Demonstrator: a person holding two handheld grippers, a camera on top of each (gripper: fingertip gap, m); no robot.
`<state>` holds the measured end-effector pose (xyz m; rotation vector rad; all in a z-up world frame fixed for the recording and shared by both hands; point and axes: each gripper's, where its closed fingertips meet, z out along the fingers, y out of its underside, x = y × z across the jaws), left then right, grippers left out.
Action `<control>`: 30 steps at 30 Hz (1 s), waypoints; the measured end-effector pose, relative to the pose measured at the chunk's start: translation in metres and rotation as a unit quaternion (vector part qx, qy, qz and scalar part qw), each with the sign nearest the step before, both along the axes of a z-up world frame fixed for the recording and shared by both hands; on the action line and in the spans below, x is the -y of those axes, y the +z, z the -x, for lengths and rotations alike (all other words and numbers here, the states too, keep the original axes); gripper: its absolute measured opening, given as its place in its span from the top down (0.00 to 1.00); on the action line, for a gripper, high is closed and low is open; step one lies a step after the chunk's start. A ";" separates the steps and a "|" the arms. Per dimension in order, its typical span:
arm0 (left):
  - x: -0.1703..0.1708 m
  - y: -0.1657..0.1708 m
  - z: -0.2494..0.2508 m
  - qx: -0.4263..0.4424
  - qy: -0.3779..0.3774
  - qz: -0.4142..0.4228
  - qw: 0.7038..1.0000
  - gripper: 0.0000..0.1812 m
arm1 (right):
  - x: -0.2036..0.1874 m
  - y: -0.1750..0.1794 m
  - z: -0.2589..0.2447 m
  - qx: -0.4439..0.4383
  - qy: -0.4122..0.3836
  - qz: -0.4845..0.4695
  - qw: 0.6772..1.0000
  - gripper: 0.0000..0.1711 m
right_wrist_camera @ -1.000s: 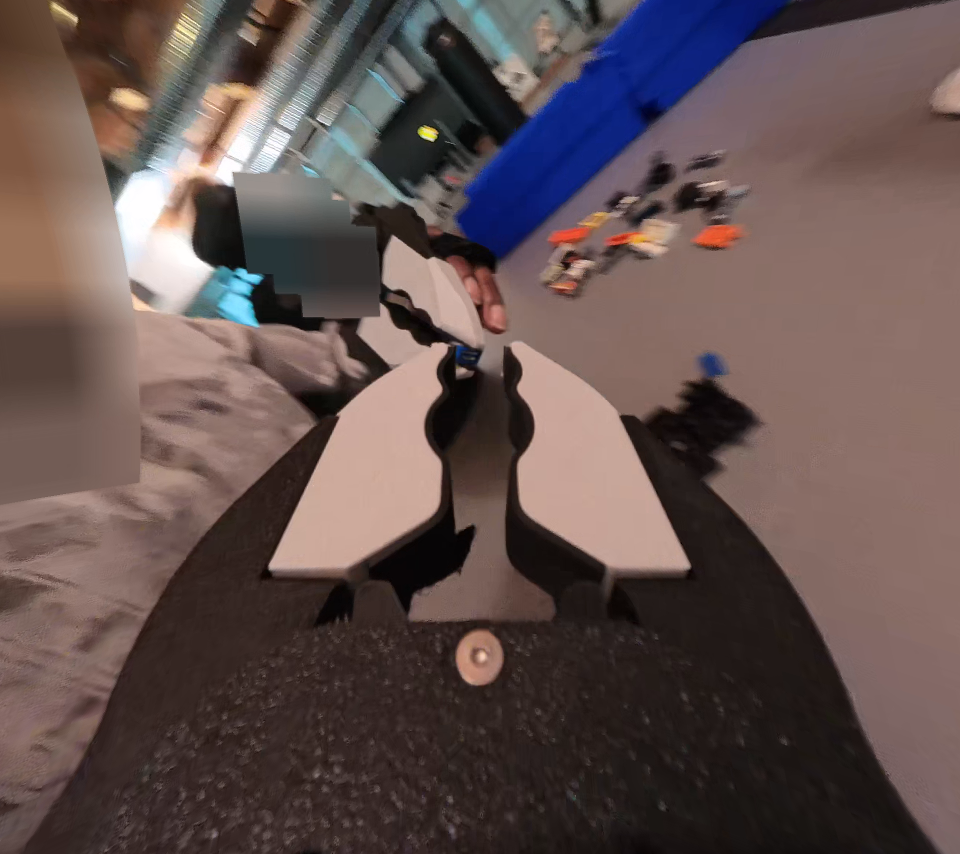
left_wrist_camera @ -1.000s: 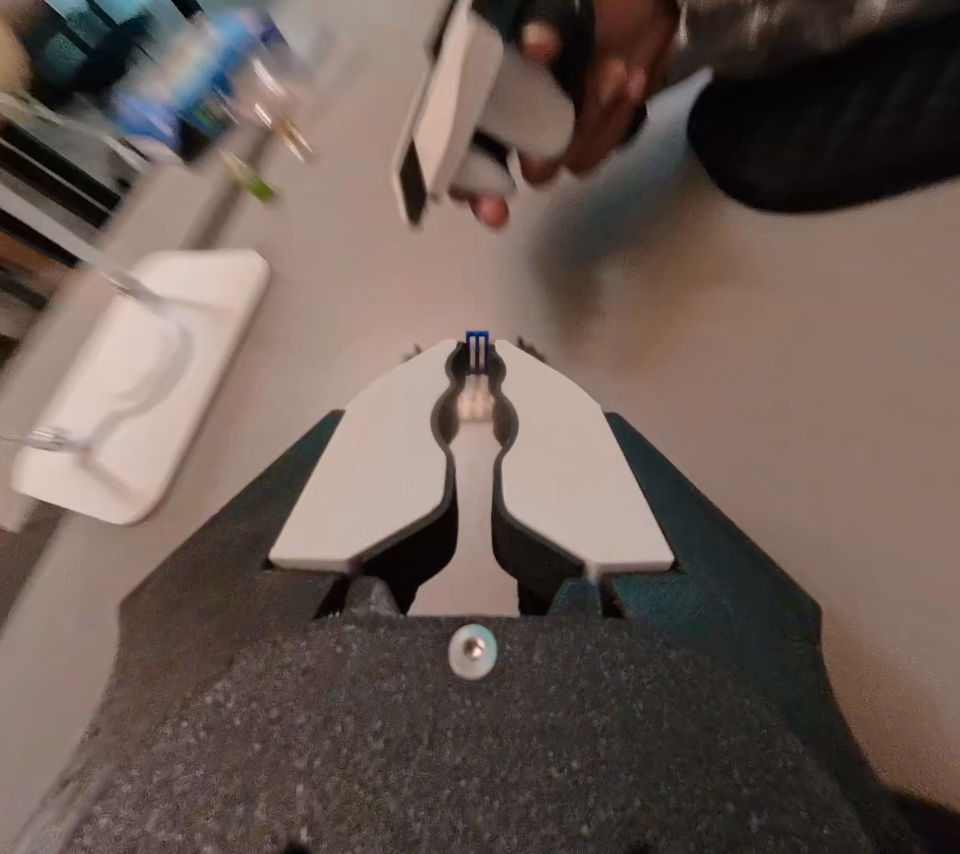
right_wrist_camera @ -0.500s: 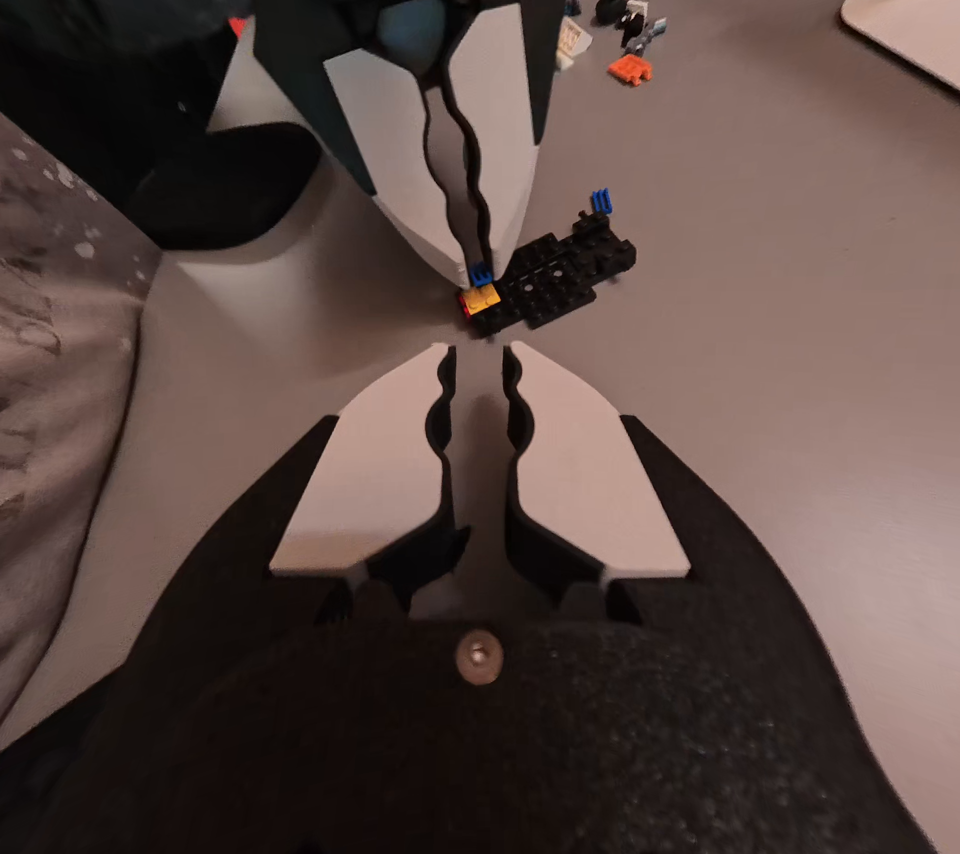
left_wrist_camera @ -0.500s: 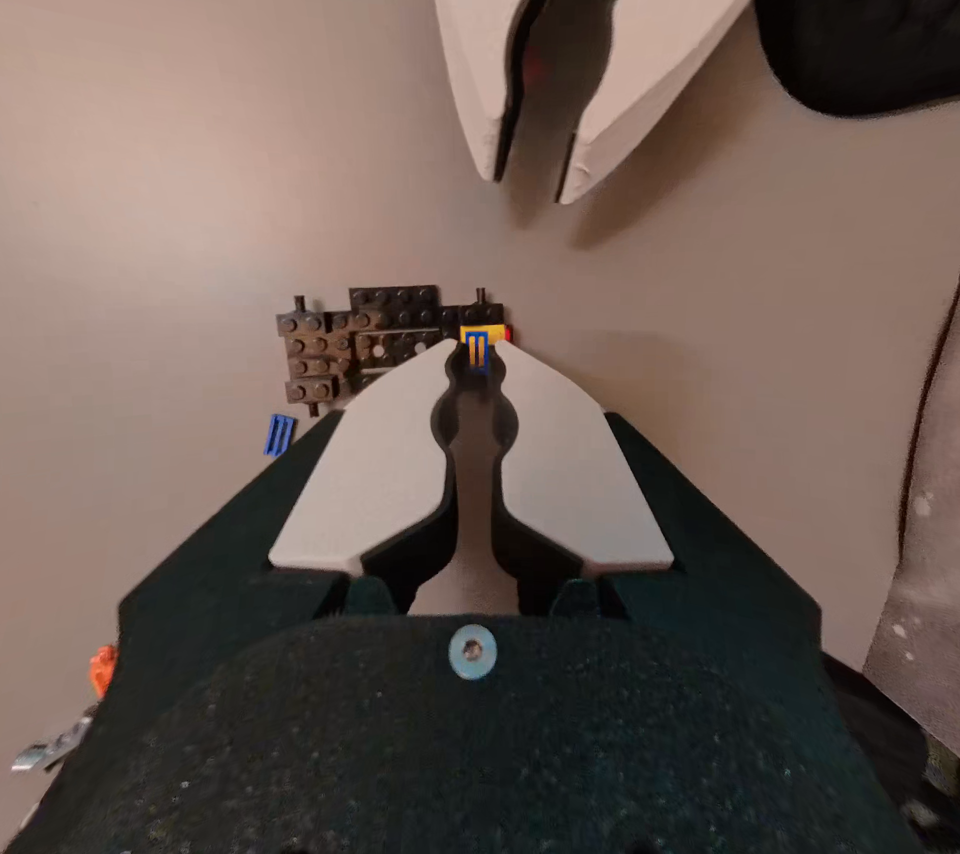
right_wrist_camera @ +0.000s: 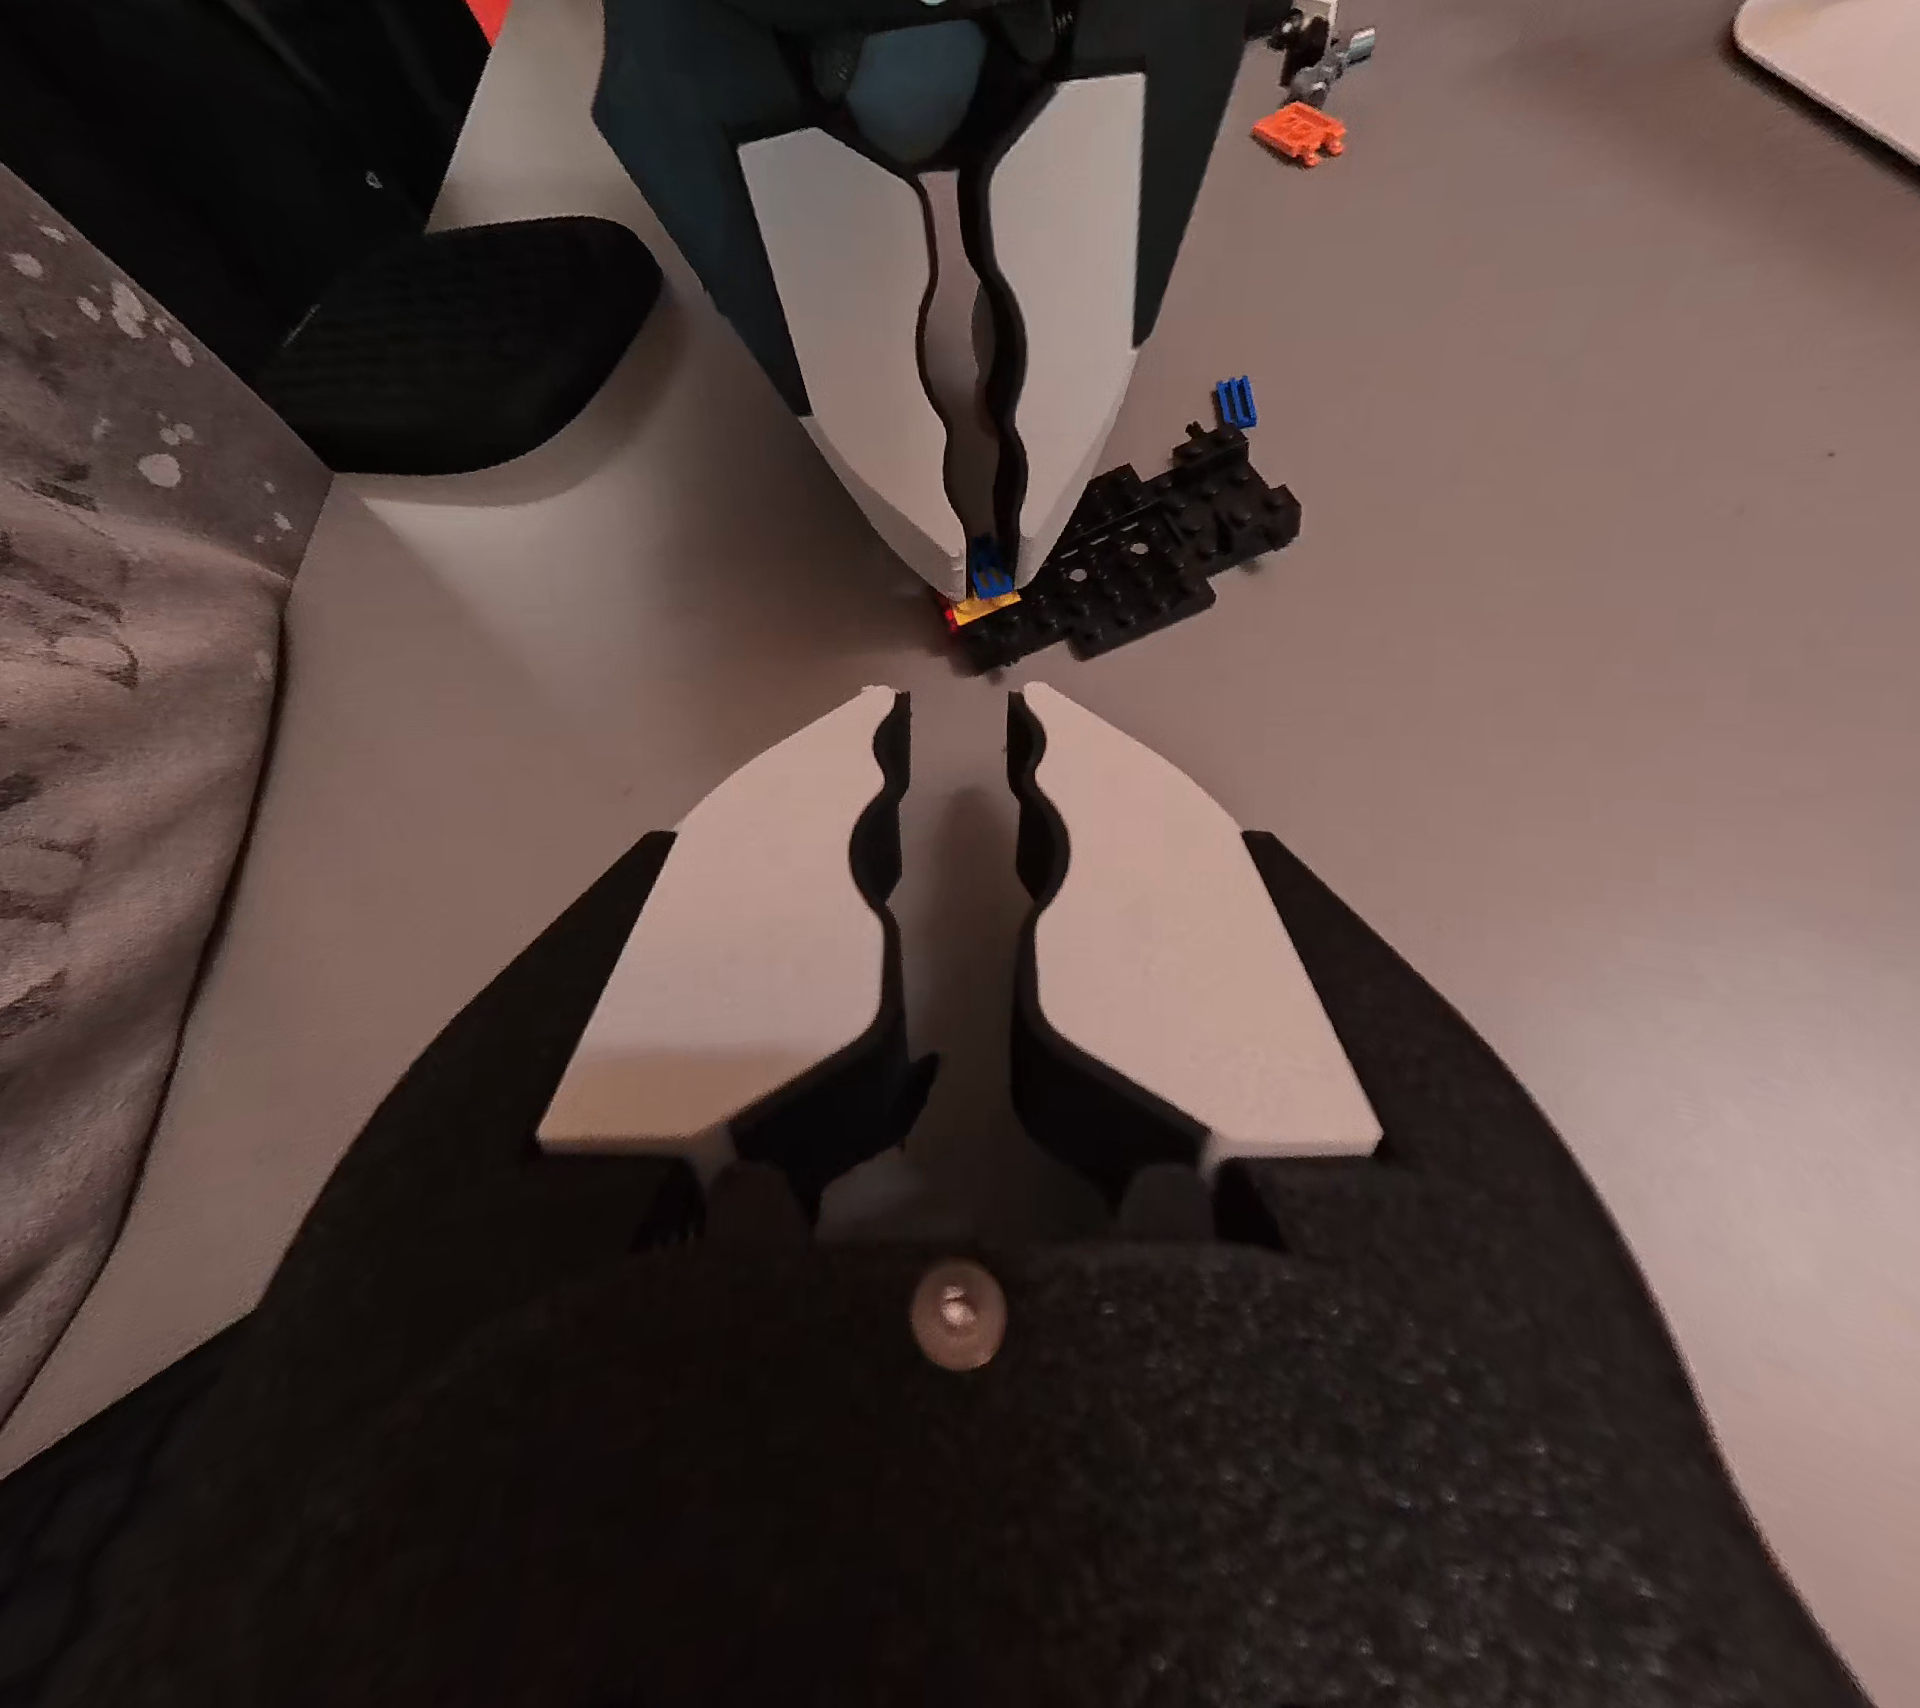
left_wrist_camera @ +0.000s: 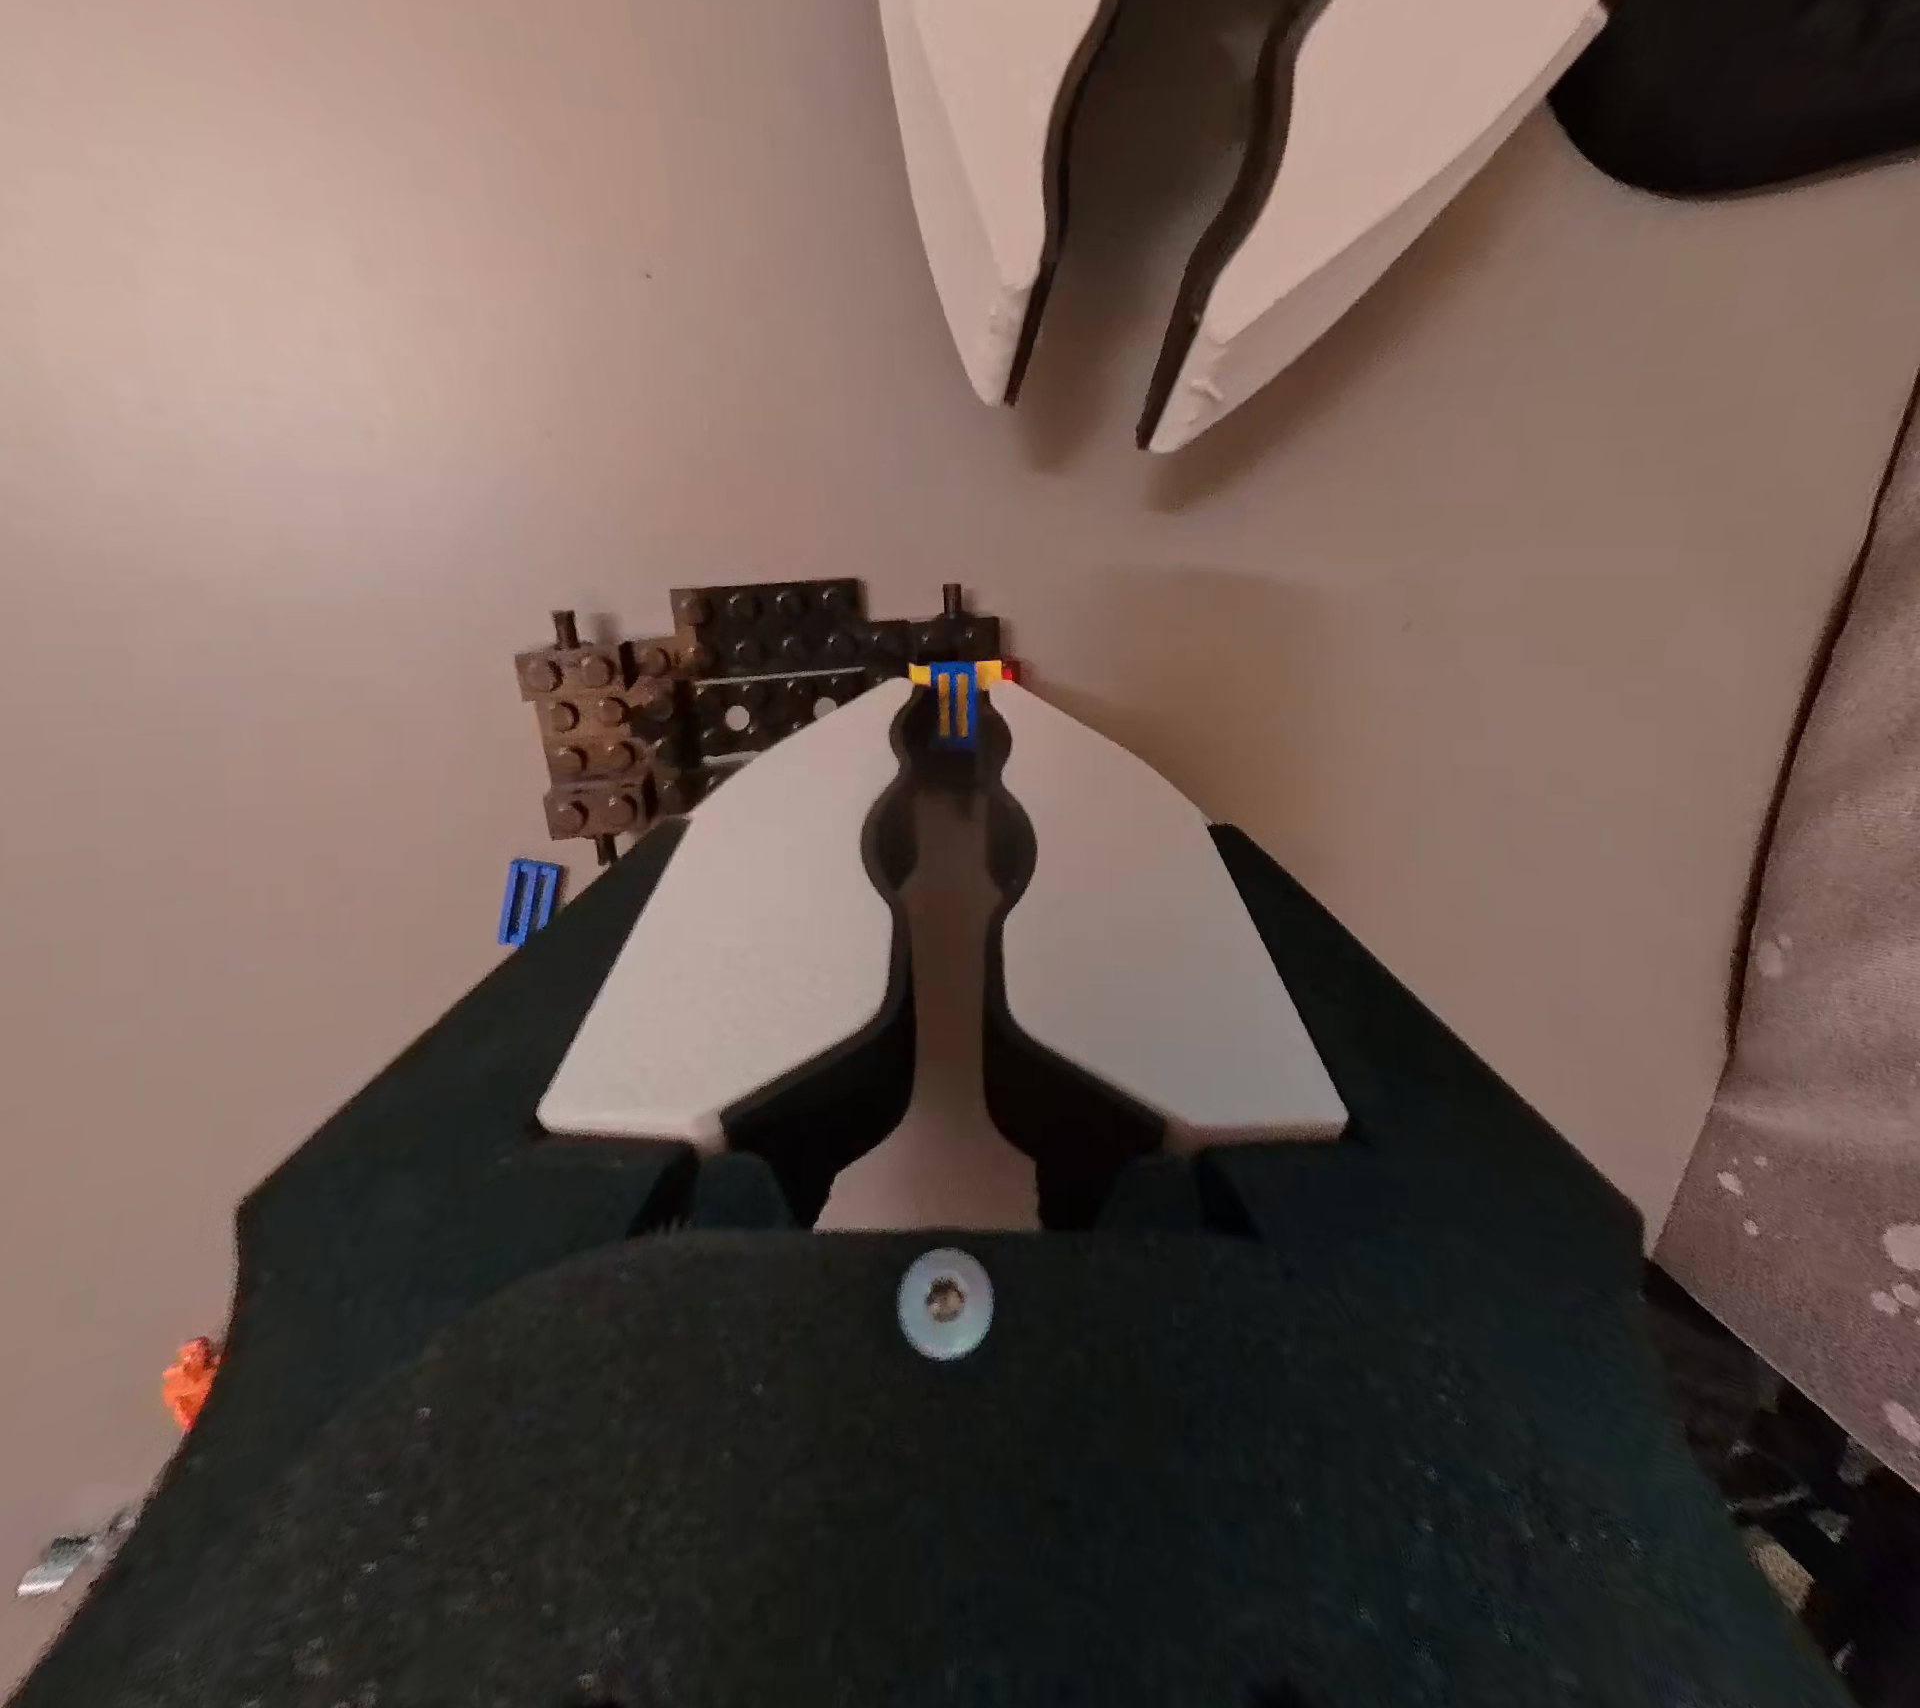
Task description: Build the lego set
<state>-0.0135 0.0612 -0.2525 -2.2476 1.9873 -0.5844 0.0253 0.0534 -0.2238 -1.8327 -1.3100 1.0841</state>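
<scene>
In the left wrist view, the left tongs (left_wrist_camera: 954, 702) pinch a tiny blue plastic grille tile (left_wrist_camera: 954, 713) right at their white tips. The tile is held over a small yellow plastic piece (left_wrist_camera: 925, 673) at the near end of the flat black plastic base with round bumps (left_wrist_camera: 774, 661). A wee red bit (left_wrist_camera: 1010, 672) peeks out beside the yellow one. A second blue grille tile (left_wrist_camera: 530, 902) lies loose on the smooth grey table (left_wrist_camera: 364, 256), just left of the left tongs. The right tongs (left_wrist_camera: 1075, 422) hang ahead, with a gap between their tips and nothing in it.

The tile looks hard, light and shiny, so it could slip or flip if squeezed crookedly. Holding it by its two short sides seems best, so that it can be pressed straight down. The base is stiff but light and may slide on the table when pushed.

In the right wrist view, the right tongs (right_wrist_camera: 958, 694) are parted and empty, just short of the base (right_wrist_camera: 1127, 562). Across from them the left tongs (right_wrist_camera: 985, 562) come down steeply, with the blue tile (right_wrist_camera: 987, 565) in their tips touching the yellow piece (right_wrist_camera: 982, 607). The spare blue tile (right_wrist_camera: 1234, 401) sits at the far end of the base. Farther off lie an orange plastic piece (right_wrist_camera: 1299, 133) and some small grey and black bits (right_wrist_camera: 1311, 32). A white smooth tray (right_wrist_camera: 1839, 48) shows at the far right. A soft grey speckled cloth (right_wrist_camera: 104, 671) lies on the left.
</scene>
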 end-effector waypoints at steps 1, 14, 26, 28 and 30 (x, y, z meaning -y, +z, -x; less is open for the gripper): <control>0.001 0.000 0.000 -0.002 -0.001 0.003 1.000 0.96 | 0.000 -0.001 0.002 0.005 0.002 -0.005 1.000 0.90; 0.003 -0.001 -0.001 -0.008 -0.008 0.022 1.000 0.95 | 0.003 -0.013 0.025 0.048 0.045 -0.044 0.997 0.89; 0.006 0.004 -0.001 0.009 -0.004 0.045 0.999 0.94 | 0.001 -0.015 0.034 0.057 0.065 -0.058 0.995 0.88; 0.006 0.005 0.000 0.011 -0.005 0.043 0.999 0.94 | 0.001 -0.016 0.035 0.057 0.066 -0.057 0.995 0.88; 0.005 0.007 0.000 0.014 -0.004 0.040 0.999 0.93 | 0.001 -0.017 0.035 0.059 0.067 -0.057 0.994 0.88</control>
